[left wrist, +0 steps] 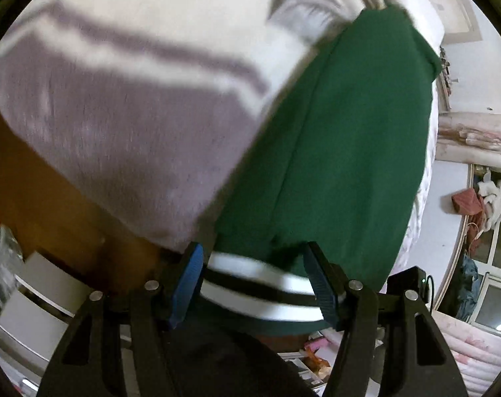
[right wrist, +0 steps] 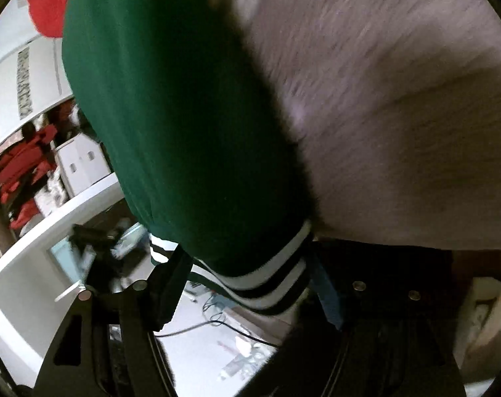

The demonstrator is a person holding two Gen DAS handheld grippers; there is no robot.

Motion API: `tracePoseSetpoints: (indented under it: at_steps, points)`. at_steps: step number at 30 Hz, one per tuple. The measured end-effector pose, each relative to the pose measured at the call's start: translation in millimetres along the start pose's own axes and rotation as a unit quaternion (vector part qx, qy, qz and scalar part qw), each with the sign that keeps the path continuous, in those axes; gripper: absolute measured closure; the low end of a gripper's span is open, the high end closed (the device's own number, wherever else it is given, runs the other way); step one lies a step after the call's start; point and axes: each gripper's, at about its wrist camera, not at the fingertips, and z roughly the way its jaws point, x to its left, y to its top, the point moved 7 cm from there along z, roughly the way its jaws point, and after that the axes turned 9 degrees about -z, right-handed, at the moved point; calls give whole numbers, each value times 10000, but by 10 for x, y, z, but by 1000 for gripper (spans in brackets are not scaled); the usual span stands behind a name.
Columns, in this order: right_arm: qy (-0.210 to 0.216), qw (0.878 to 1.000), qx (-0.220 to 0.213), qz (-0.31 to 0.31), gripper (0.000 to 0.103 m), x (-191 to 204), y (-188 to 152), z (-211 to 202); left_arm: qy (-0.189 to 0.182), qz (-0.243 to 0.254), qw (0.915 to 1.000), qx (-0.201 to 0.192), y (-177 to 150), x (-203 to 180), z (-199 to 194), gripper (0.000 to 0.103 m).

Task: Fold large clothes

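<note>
A dark green garment (left wrist: 343, 152) with a white-and-black striped ribbed hem lies stretched over a white and mauve bedspread (left wrist: 124, 122). In the left wrist view my left gripper (left wrist: 255, 281) has its blue-padded jaws wide apart, and the striped hem (left wrist: 260, 281) lies between them. In the right wrist view my right gripper (right wrist: 247, 284) also stands open around the striped hem (right wrist: 267, 284) of the same green garment (right wrist: 171, 115), with its right blue pad (right wrist: 330, 301) beside the cloth. The frames are blurred and do not show whether either pair of pads pinches the cloth.
The bed edge (left wrist: 85, 198) drops to an orange-brown floor at the left. Red cloth (right wrist: 48, 3) lies at the far end. White shelves (right wrist: 52, 205) with red items, a cable on the floor (right wrist: 217, 324), and a window with hanging clothes (left wrist: 482, 211) surround the bed.
</note>
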Motion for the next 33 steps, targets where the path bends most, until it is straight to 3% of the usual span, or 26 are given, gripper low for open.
tracePoseSetpoints:
  at_steps: [1, 3, 4, 6, 7, 8, 9, 12, 14, 15, 16, 19, 22, 27, 29, 31, 33]
  points:
    - [72, 9999, -117, -14, 38, 59, 37, 68, -48, 30, 10000, 27, -27, -13, 50, 43]
    - [-27, 9997, -249, 14, 63, 31, -46, 81, 46, 218, 9997, -27, -46, -65, 131, 43]
    - [192, 9991, -360, 83, 81, 63, -75, 7, 122, 346, 9993, -54, -49, -101, 169, 43]
    - [-91, 9986, -527, -41, 92, 12, -255, -133, 143, 591, 9979, -226, -55, -173, 175, 44]
    - [-298, 9979, -569, -68, 92, -2, -282, -105, 164, 741, 9965, -337, -97, -173, 163, 56]
    - [-548, 9969, -559, -47, 92, -102, -299, -150, 185, 838, 9956, -364, -112, -163, 186, 63]
    - [-538, 9974, -475, 14, 91, -164, -297, -160, 209, 872, 9953, -351, -125, -150, 216, 66]
    - [-266, 9993, -255, 6, 75, -14, -216, -86, -34, 710, 9971, -273, -108, -140, 165, 66]
    - [-396, 9979, -383, -346, 43, 106, -169, -209, -180, 620, 9978, -163, -66, -130, 125, 64]
    - [-465, 9969, -460, -436, 37, 127, -127, -241, -218, 690, 9973, -151, -42, -134, 130, 58]
    - [-498, 9965, -509, -438, 33, 145, -82, -213, -230, 711, 9971, -129, -11, -133, 160, 45]
    - [-161, 9986, -379, -330, 33, 32, 87, -152, -563, 740, 9956, 85, 62, -186, 336, 41]
    - [218, 9990, -164, -360, 31, -27, 212, 171, -989, 706, 9922, 261, 117, -287, 481, 37]
    - [417, 9983, -52, -406, 31, 166, 209, 585, -865, 863, 9925, 75, 60, -385, 571, 31]
    - [534, 9978, -20, -382, 50, 174, 144, 565, -872, 908, 9920, -70, 13, -434, 509, 42]
    - [796, 9964, -70, -272, 66, 234, 123, 574, -819, 950, 9919, -187, -56, -471, 401, 66]
    - [963, 9950, -106, -260, 73, 347, 74, 558, -824, 893, 9922, -260, -128, -532, 356, 75]
